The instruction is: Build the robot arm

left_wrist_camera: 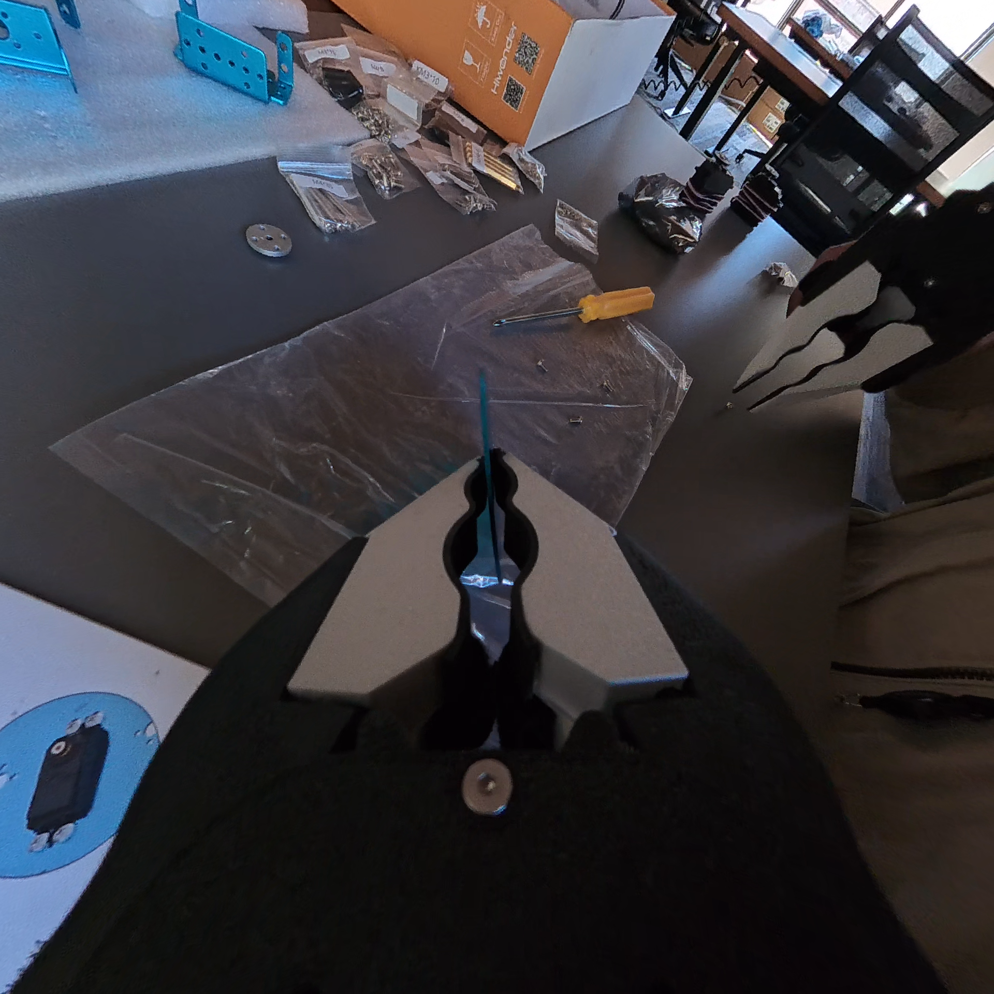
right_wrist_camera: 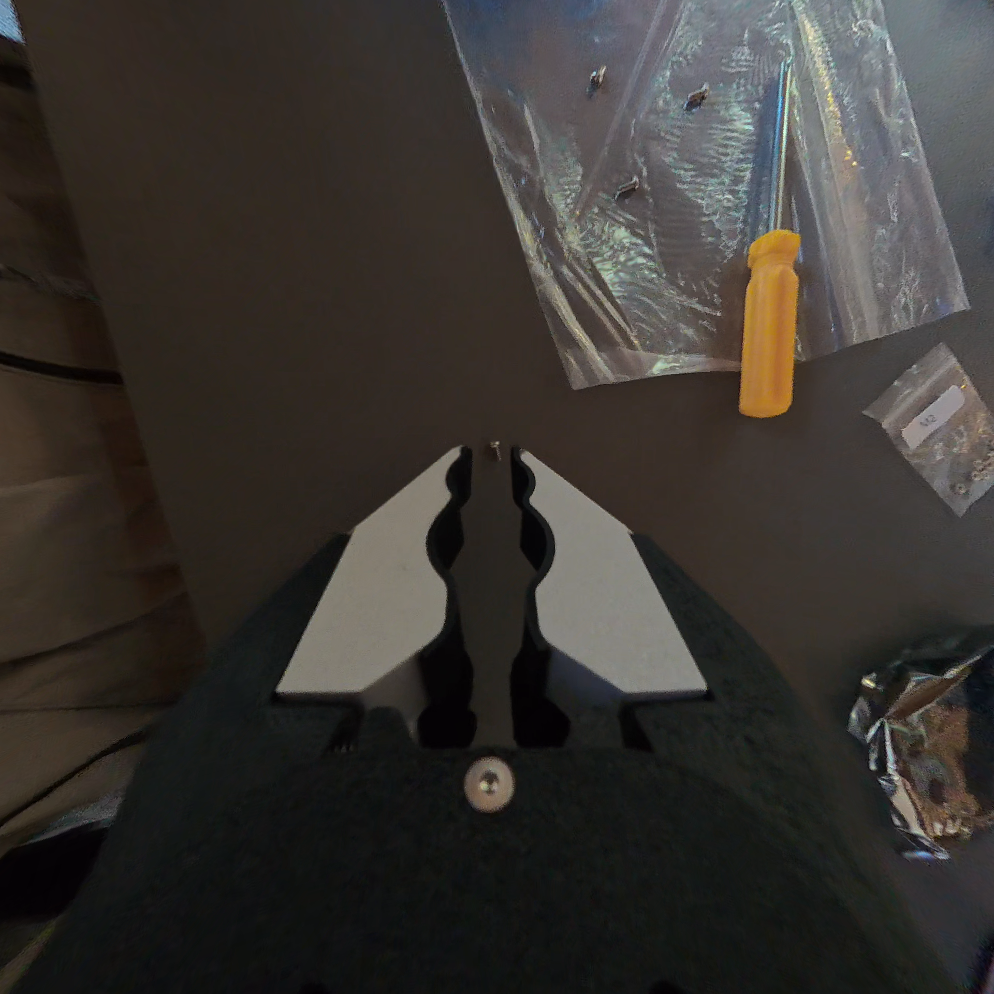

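The left hand-held gripper was clamped on a thin teal-blue plate seen edge-on, which stuck out past the fingertips and ran back between the fingers. It hung above a large clear plastic bag spread flat on the dark table.

On the far right part of that bag lay a yellow-handled screwdriver, its shaft pointing left, with a few small loose screws scattered near it. Beyond the bag, a silver round disc with holes sat on the table, and farther back a cluster of small zip bags of hardware lay in front of an orange and white cardboard box. Blue perforated metal brackets stood on white foam at the far left. A crumpled foil wrapper lay to the right of the zip bags.

The right hand-held gripper had its fingers slightly apart and held nothing. A single small screw lay on the bare table right at the gap between its fingertips; whether they touched it could not be told. In the right wrist view, the screwdriver lay to the far right with its handle half off the bag's edge, one small zip bag just beyond it.
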`<state>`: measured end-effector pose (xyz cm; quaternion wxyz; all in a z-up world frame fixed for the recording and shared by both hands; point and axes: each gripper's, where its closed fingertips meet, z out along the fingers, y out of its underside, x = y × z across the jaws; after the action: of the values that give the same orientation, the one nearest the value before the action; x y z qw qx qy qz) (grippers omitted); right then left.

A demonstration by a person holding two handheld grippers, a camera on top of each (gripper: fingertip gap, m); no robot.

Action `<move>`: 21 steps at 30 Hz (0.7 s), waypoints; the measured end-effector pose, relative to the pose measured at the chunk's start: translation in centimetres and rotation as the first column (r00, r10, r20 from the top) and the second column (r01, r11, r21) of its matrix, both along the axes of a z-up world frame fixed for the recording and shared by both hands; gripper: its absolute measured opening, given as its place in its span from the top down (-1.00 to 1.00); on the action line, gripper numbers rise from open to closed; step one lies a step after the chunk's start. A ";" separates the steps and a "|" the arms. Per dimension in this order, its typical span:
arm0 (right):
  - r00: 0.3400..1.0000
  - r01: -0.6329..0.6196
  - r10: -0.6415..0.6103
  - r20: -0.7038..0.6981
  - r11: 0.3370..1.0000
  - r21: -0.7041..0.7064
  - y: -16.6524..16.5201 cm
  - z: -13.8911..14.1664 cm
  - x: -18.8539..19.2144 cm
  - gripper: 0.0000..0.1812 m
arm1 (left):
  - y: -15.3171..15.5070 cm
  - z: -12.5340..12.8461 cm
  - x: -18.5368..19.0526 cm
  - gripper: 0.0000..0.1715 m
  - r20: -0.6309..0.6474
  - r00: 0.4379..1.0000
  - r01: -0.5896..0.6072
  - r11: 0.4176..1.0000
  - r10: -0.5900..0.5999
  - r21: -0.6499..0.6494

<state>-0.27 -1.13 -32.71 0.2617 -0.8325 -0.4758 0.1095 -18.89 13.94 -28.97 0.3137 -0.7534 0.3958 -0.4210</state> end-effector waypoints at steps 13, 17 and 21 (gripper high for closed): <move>0.989 -0.067 0.072 0.126 0.997 -0.044 0.4 -0.9 -0.4 0.96 | -0.1 0.2 -0.6 0.99 0.014 1.000 -0.002 0.999 0.002 -0.050; 0.996 -0.091 0.091 -0.011 0.995 0.037 2.0 0.9 -2.6 0.96 | -0.7 2.4 -0.1 0.99 0.203 0.979 0.045 0.980 -0.005 -0.193; 0.908 -0.063 0.180 -0.378 0.951 0.302 6.4 7.8 -8.5 0.97 | -1.7 4.9 0.9 0.99 0.414 0.910 0.141 0.927 0.016 -0.347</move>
<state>-8.82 5.25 -24.94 0.4623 -0.7149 -0.4740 0.2247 -17.98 12.20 -24.09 0.2282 -0.6805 0.2593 -0.6462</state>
